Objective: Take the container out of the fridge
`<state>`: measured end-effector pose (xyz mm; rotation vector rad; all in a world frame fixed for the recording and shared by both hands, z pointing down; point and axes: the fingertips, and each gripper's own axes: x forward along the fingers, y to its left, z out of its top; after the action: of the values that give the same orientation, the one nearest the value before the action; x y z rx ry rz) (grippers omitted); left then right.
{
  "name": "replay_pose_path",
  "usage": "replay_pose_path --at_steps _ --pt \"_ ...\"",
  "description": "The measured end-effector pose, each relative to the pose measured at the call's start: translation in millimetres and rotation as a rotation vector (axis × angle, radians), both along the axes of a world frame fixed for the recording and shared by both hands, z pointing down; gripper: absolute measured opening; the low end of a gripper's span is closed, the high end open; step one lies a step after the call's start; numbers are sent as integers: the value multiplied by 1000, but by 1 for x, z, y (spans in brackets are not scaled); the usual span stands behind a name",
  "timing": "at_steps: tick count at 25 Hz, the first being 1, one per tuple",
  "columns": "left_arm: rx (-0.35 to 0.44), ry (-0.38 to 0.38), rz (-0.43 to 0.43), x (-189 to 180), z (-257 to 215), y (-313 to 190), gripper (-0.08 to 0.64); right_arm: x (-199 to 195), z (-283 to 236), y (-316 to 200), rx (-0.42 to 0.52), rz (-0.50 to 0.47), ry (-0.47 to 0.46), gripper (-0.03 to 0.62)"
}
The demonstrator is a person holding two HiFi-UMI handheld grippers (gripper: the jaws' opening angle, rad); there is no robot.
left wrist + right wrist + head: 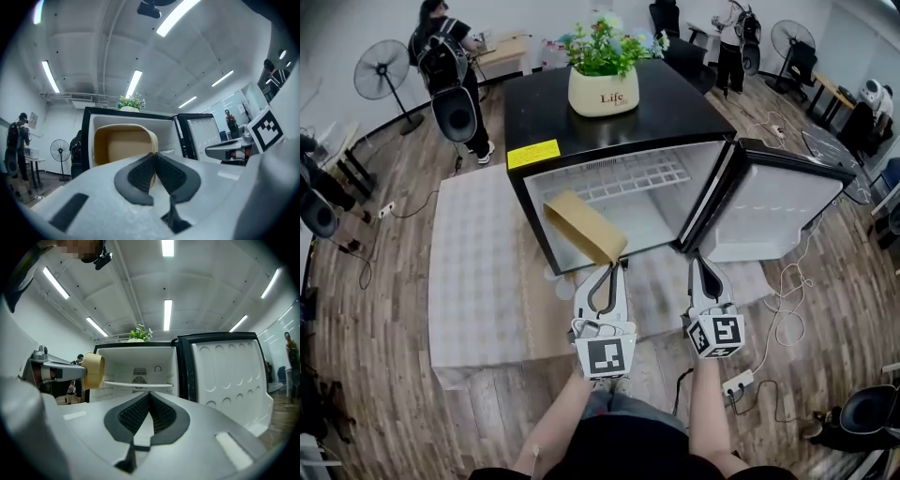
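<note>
A tan open-topped container [584,226] hangs tilted at the front left of the open black fridge [581,117], level with its opening. My left gripper [613,265] is shut on the container's near rim. In the left gripper view the container [123,146] fills the space ahead of the pinched jaws of the left gripper [154,155], its open side facing me. My right gripper [697,259] is shut and empty, low in front of the fridge near the door hinge. From the right gripper [149,393] the container [93,371] shows at the left.
The fridge door [780,202] stands swung open to the right. A white wire shelf [630,178] sits inside. A potted plant [603,91] stands on top. A pale mat [478,262] lies under the fridge. Cables and a power strip [739,382] trail at the right. A person [450,66] stands behind.
</note>
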<state>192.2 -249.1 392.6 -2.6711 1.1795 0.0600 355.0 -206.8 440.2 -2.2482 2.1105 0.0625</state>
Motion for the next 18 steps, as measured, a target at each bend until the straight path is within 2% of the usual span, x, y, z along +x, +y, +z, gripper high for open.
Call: replay_pose_path --at_steps 4,12,18 --pt "-33 71 -15 -9 8 -2 15 6 -3 3 28 8 1 8" --pt "27 38 12 2 4 9 14 17 -10 6 53 23 0 8" --pt "26 35 29 7 4 11 14 19 -8 8 47 26 3 6"
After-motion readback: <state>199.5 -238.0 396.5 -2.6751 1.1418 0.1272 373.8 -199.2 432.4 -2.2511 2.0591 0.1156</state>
